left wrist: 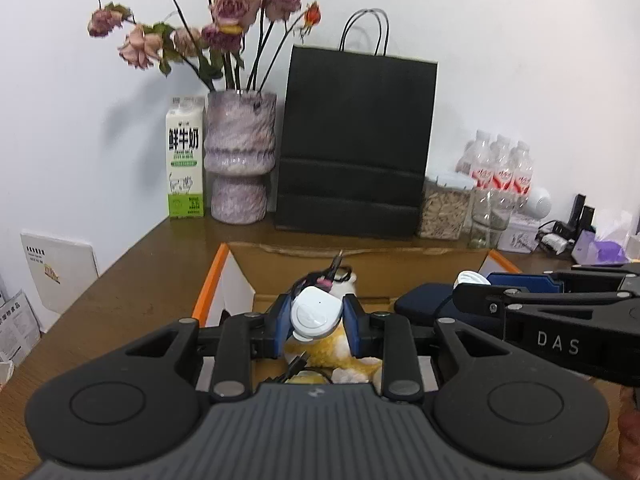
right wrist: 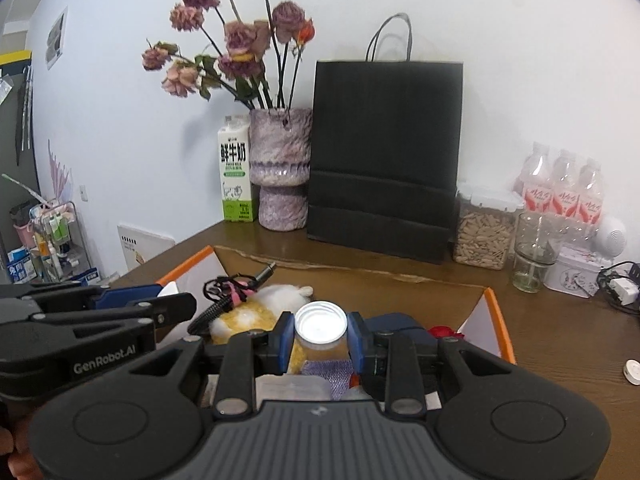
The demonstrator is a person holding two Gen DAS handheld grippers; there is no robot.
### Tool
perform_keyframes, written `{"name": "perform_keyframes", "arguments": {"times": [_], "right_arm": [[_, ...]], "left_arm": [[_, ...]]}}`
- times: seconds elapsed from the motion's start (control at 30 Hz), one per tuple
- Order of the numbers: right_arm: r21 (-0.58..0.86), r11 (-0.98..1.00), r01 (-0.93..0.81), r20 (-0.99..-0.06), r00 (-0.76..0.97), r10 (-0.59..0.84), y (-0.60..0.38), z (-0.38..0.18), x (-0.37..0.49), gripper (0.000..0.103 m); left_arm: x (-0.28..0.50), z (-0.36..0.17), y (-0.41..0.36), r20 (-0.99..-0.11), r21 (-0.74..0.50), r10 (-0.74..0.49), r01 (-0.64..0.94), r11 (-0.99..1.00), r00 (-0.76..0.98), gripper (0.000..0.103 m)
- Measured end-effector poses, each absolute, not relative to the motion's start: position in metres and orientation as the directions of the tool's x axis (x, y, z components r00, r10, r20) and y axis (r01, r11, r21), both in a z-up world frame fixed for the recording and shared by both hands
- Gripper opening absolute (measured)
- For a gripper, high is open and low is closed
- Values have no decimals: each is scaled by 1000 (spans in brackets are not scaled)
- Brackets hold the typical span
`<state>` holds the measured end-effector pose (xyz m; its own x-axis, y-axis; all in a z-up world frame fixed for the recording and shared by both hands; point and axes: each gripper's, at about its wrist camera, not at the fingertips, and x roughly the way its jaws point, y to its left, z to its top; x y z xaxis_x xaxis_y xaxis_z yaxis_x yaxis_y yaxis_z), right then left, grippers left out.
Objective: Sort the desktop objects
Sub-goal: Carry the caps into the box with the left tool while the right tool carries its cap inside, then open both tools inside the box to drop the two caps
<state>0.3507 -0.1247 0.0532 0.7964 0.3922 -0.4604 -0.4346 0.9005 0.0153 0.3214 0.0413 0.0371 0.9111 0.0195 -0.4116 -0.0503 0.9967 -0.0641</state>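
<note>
My left gripper (left wrist: 317,318) is shut on a small white rounded device (left wrist: 316,316), held above an open cardboard box (left wrist: 288,256) with orange-edged flaps. In the box lie a yellow-and-white plush toy (left wrist: 332,352), black cables with a pink tie (left wrist: 320,280) and a dark blue pouch (left wrist: 424,304). My right gripper (right wrist: 320,334) is shut on a small jar with a white lid (right wrist: 320,322), also over the box (right wrist: 360,276). The plush toy (right wrist: 256,312) and cable (right wrist: 232,292) lie left of the jar. Each gripper shows from the side in the other's view: right gripper (left wrist: 456,292), left gripper (right wrist: 192,304).
Along the wall stand a milk carton (left wrist: 185,160), a purple vase of dried roses (left wrist: 240,160), a black paper bag (left wrist: 356,148), a seed jar (left wrist: 444,212), a glass (right wrist: 534,256), bottles (right wrist: 560,184) and a tin (right wrist: 572,276). A white disc (right wrist: 632,372) lies on the brown table right.
</note>
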Motion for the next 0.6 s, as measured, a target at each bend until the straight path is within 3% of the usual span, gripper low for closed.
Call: {"name": "perform_keyframes", "arguments": {"times": [0.47, 0.57, 0.6], "right_arm": [[7, 901, -433, -539, 758, 368, -120, 13, 367, 27], [3, 903, -429, -530, 765, 365, -120, 14, 363, 27], [2, 905, -426, -526, 769, 363, -121, 14, 362, 28]], "left_arm": [[329, 11, 41, -461, 11, 51, -51, 999, 886, 29], [326, 13, 40, -440, 19, 60, -57, 998, 896, 39], [324, 14, 39, -433, 21, 64, -61, 998, 899, 50]]}}
